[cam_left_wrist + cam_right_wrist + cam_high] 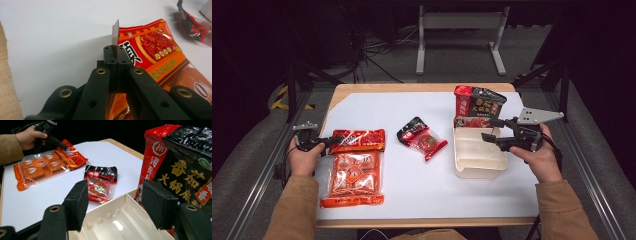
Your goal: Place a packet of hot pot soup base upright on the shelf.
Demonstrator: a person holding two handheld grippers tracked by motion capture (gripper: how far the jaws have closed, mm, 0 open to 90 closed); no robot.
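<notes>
A small red-black sachet (422, 138) lies mid-table, perhaps sauce, near a black-red pouch (479, 103).

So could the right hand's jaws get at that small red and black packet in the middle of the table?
Probably yes. The right gripper hangs open over the white tray, and the small packet lies on bare table beside it with nothing between them.

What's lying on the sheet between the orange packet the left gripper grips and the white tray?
One small red-and-black sachet lies between the orange packet and the white tray; bare sheet either side, per the high view.

High view overhead facing forward, gripper views low and close, sharing the orange packet (354, 165).
</notes>
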